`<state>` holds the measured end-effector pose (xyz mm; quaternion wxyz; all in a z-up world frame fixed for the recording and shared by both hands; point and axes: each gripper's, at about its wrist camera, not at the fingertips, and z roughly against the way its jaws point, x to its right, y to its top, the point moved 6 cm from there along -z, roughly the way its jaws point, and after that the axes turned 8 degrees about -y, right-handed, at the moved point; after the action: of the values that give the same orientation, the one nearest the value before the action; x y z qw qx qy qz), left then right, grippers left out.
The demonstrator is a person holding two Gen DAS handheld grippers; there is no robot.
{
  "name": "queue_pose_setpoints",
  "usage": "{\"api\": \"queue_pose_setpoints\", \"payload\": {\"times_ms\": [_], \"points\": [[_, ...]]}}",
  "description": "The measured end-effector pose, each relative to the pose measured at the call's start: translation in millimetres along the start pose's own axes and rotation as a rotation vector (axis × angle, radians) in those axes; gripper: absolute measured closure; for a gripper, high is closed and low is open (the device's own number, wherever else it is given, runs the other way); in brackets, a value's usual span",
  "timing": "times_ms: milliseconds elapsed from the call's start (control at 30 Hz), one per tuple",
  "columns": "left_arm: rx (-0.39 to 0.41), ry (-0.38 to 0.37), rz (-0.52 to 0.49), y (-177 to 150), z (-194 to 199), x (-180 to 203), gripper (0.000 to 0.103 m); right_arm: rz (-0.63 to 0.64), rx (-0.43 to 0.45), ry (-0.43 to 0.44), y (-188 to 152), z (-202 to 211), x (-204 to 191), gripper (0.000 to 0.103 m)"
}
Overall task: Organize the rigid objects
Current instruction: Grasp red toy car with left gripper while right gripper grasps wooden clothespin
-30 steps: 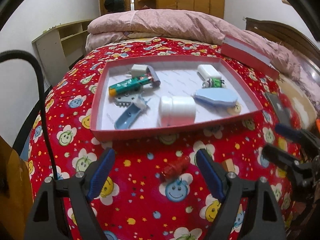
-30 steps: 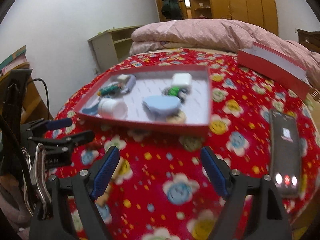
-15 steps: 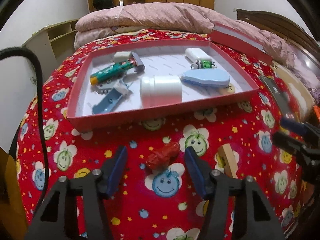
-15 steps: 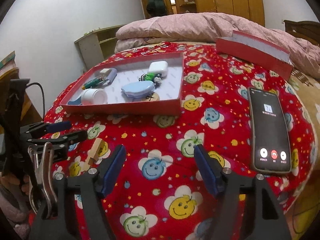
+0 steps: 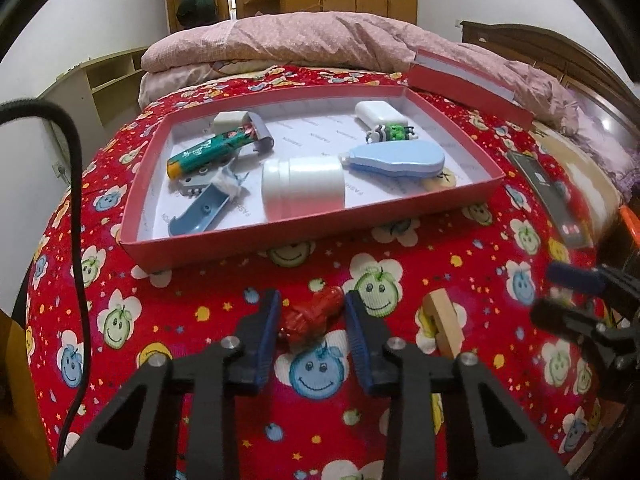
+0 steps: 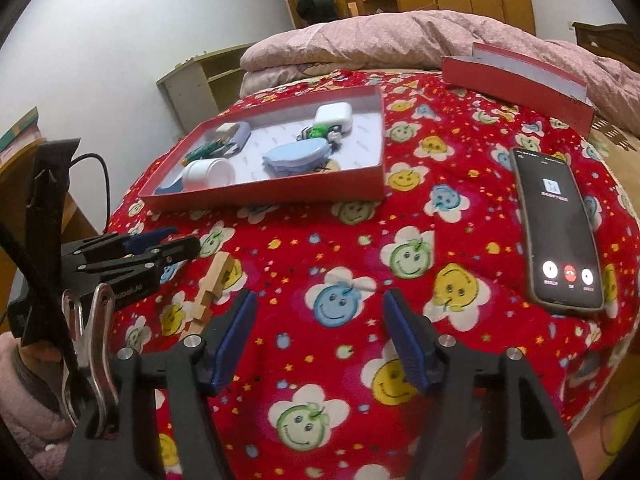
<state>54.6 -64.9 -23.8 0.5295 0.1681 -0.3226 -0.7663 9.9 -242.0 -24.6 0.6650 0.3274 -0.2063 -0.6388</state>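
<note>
From the left wrist, the left gripper (image 5: 311, 320) has just been closing its jaws on the red toy (image 5: 314, 315) lying on the blanket (image 5: 400, 392) short of the tray (image 5: 280, 246), likely for lifting; from the right wrist, the right gripper (image 6: 320, 326), narrowing, stands open over bare blanket, the wooden block (image 6: 211, 289) just beside it.

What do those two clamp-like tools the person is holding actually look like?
Each is black plastic with a triangular cut-out frame, silver bolts and two fingers faced with ribbed blue pads. That goes for the left gripper and the right gripper. A black cable runs beside the left one, which also has a silver metal clip. A fuzzy pink sleeve shows.
</note>
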Motion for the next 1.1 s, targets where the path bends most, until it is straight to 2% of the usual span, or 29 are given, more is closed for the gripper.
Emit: {"api": "queue_pose_setpoints", "payload": {"times_ms": [200, 333, 633, 933, 1100], "points": [[0.000, -0.012, 0.015, -0.1, 5.2, -2.4, 0.069, 0.025, -0.025, 0.017, -0.9, -4.0, -17.6, 0.041], [0.006, 0.016, 0.024, 0.7, 10.1, -10.2, 0.069, 0.068, -0.045, 0.024, -1.2, -8.9, -37.8, 0.044], [0.048, 0.046, 0.094, 5.6, 28.1, -43.2, 0.069, 0.206, -0.085, 0.015, -1.6, -23.8, -84.2, 0.060], [0.065, 0.044, 0.132, 4.0, 35.8, -54.3, 0.069, 0.249, -0.107, -0.028, 0.9, -33.8, -94.4, 0.067], [0.070, 0.038, 0.141, 3.3, 38.4, -56.3, 0.069, 0.259, -0.107, -0.030, 1.5, -35.2, -97.1, 0.090]]}}
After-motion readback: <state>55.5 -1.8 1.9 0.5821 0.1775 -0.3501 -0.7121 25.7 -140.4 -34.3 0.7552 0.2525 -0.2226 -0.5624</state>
